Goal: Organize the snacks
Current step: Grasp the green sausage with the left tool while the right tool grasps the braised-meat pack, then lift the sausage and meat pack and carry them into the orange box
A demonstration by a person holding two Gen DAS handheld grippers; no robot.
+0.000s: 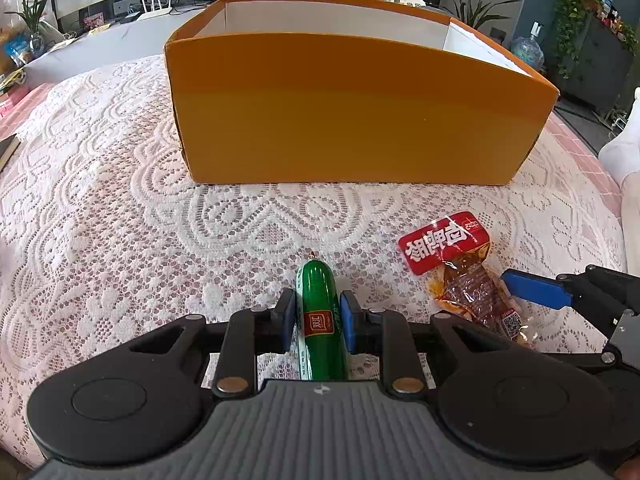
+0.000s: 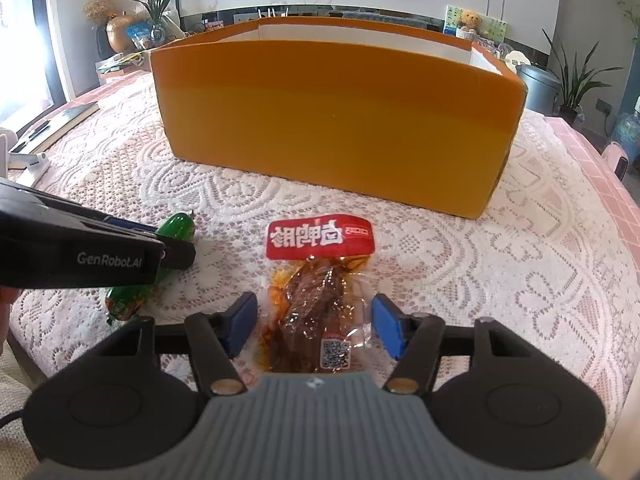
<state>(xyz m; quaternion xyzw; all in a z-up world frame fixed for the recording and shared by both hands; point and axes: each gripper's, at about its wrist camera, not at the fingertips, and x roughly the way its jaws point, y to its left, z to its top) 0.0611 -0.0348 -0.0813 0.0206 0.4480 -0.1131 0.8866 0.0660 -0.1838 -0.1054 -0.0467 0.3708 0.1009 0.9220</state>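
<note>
Standing near the middle of the lace-covered bench [image 1: 100, 200], toward its far edge, the orange cardboard box [image 1: 352, 120] is the biggest thing before you: stiff, flat-walled, open-topped, white inside, and probably light enough to slide if bumped. What it holds cannot be seen from here. The cloth under everything is a bumpy openwork lace over pink, likely to snag a pad that drags low.

Nearer your edge lies the red-headed snack pouch [image 2: 316, 300], a clear, glossy vacuum bag around a dark, oily piece of meat, limp at its sealed margins and firm only through the filling. Your right tool [image 2: 314, 328] straddles it, pads apart and not pressing, one each side of the lower half. Judged from its look, it is light and slippery; take it across the thick middle, not the crinkly film.

Smallest, just left of the pouch, is the green sausage stick [image 1: 320, 320], a smooth, round plastic-cased cylinder with a crimped tip. Your left tool [image 1: 318, 320] is clamped on it about mid-length. It looks firm and light, but the slick casing could roll or squirt out, so keep the squeeze centred.
</note>
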